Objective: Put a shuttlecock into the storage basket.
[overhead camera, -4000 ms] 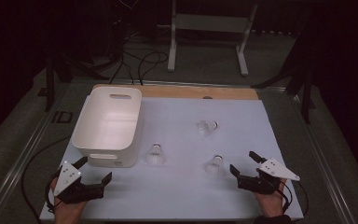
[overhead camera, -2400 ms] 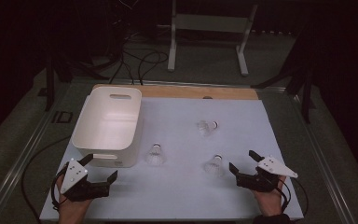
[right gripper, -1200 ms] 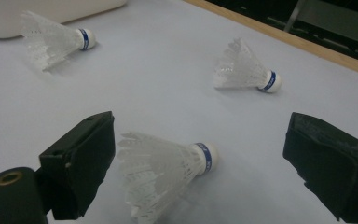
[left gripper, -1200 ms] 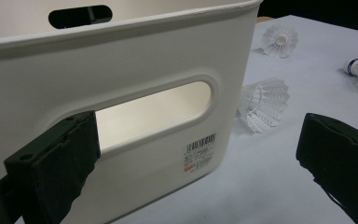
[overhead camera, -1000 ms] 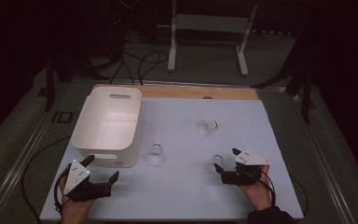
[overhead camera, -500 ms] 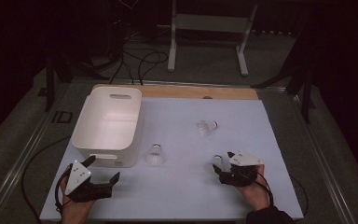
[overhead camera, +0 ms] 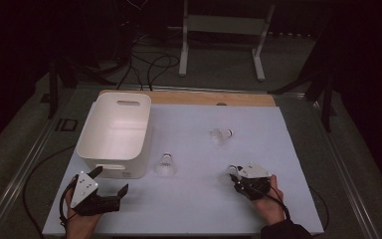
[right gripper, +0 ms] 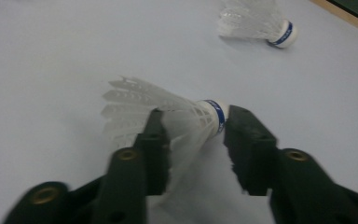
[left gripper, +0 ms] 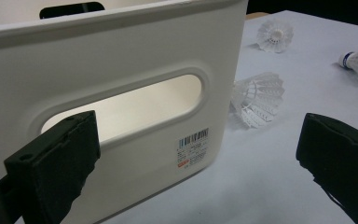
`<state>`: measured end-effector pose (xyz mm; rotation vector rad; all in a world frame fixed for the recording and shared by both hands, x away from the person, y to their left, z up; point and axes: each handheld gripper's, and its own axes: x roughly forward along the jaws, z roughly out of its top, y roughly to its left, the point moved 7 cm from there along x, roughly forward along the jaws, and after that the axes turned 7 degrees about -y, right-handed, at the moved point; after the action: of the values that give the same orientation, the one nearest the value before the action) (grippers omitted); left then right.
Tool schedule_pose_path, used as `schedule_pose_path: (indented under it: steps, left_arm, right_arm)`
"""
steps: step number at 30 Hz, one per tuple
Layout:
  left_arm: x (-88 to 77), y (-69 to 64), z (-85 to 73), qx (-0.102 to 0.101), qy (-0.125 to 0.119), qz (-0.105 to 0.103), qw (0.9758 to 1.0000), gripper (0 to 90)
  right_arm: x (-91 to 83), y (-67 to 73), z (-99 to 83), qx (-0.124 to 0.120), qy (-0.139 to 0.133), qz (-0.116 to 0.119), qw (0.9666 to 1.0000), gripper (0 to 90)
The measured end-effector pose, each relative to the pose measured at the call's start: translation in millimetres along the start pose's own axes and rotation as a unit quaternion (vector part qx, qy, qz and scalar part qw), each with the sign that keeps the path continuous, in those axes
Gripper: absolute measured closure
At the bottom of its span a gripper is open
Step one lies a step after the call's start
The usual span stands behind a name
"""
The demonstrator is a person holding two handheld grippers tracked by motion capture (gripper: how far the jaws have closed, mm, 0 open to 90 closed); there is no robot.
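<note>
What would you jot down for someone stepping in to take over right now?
Right tongs: jaws have just been closing around the near shuttlecock, which lies on the table; a firm grip isn't certain.
Left tongs: open, holding nothing, in front of the white bin.
Middle shuttlecock stands beside the bin; far shuttlecock lies on its side further back.
Done: nothing visible in the bin.
Left: probably all three shuttlecocks go in.

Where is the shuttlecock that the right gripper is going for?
In the right gripper view, the shuttlecock lies on its side on the white table sheet between the right gripper jaws, which have just been closing.
</note>
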<state>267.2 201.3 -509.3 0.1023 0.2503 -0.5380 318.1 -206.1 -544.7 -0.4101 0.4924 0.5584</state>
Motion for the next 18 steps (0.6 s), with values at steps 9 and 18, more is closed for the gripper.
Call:
schedule_pose_path:
  steps: [9, 18]
  left_arm:
    - [0.6, -0.4, -1.0, 0.003, 0.003, 0.001, 1.0, 0.3]
    - [0.8, 0.2, -0.9, -0.001, 0.0, 0.002, 1.0, 0.3]
  right_arm:
    - [-0.4, -7.5, -0.1, 0.03, 0.0, -0.011, 0.9995, 83.4]
    - [-3.7, -8.9, 2.6, 0.05, -0.007, -0.007, 0.9987, 88.8]
